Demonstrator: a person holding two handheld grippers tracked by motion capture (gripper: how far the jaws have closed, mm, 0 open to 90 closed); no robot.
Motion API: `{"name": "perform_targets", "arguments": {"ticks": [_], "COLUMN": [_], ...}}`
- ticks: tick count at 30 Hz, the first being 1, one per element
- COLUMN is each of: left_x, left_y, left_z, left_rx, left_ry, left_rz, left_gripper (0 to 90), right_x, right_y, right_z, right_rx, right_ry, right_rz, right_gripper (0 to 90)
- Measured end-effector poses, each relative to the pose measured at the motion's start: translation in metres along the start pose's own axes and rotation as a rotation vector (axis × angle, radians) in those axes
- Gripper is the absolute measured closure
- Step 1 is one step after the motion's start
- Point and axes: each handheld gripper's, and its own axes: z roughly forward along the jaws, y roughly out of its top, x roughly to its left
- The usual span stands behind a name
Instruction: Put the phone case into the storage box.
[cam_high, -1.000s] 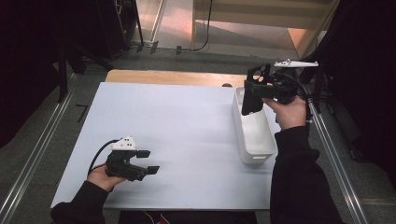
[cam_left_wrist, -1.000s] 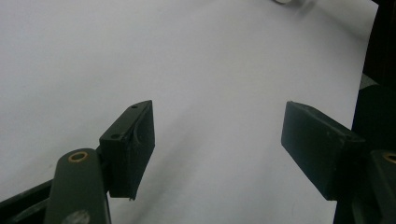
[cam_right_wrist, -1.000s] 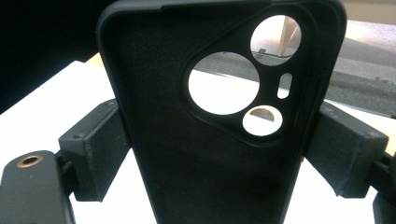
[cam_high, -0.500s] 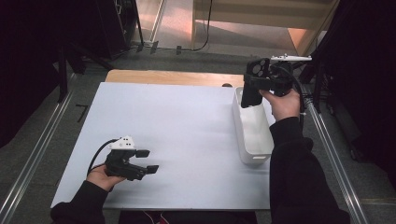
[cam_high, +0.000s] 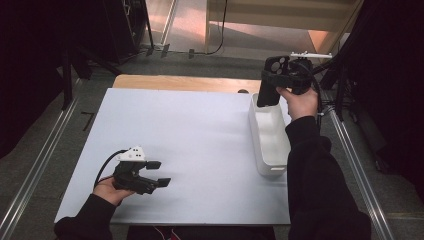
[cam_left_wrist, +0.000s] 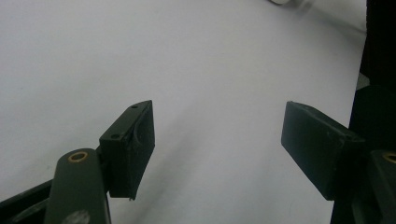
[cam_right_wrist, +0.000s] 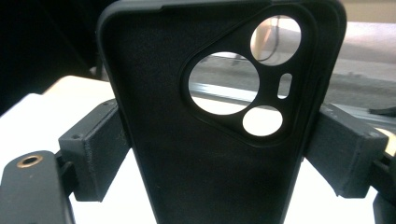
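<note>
A black phone case (cam_high: 269, 85) with round camera cut-outs hangs upright over the far end of a white bin (cam_high: 270, 145). My right gripper (cam_high: 276, 81) is shut on it. In the right gripper view the case (cam_right_wrist: 210, 154) stands between the two pads (cam_right_wrist: 95, 158), which press on its side edges. My left gripper (cam_high: 159, 173) rests low over the near left part of the white tabletop (cam_high: 200, 125), held in a hand. Its jaws (cam_left_wrist: 219, 144) stand wide open with nothing between them.
The long white bin lies along the table's right edge, with the person's right sleeve (cam_high: 320, 180) beside it. A wooden strip (cam_high: 185, 83) borders the table's far side. Metal rails (cam_high: 35, 170) run along the floor on both sides.
The right hand has carried the phone case toward the far end of the bin. The left gripper has stayed where it was.
</note>
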Motion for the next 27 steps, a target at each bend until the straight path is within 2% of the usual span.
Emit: {"name": "perform_targets", "arguments": {"ticks": [6, 10, 19, 27], "left_x": [0.002, 0.002, 0.002, 0.002], "left_y": [0.0, 0.0, 0.0, 0.0], "left_z": [0.0, 0.0, -0.001, -0.001], "left_rx": [0.003, -0.002, -0.002, -0.004], "left_ry": [-0.003, -0.003, -0.005, -0.004], "left_rz": [0.003, -0.002, -0.002, -0.003], "left_gripper": [25.8, 25.8, 25.8, 25.8], "right_x": [-0.006, -0.008, -0.014, -0.015], "right_y": [0.002, 0.002, 0.001, -0.004], "right_z": [0.012, 0.021, 0.035, 0.049], "right_rx": [-0.018, -0.013, -0.012, 0.006], "right_ry": [-0.015, -0.039, -0.06, -0.089], "right_rz": [0.037, 0.033, 0.067, 0.068], "right_gripper": [11.7, 11.7, 11.7, 11.6]}}
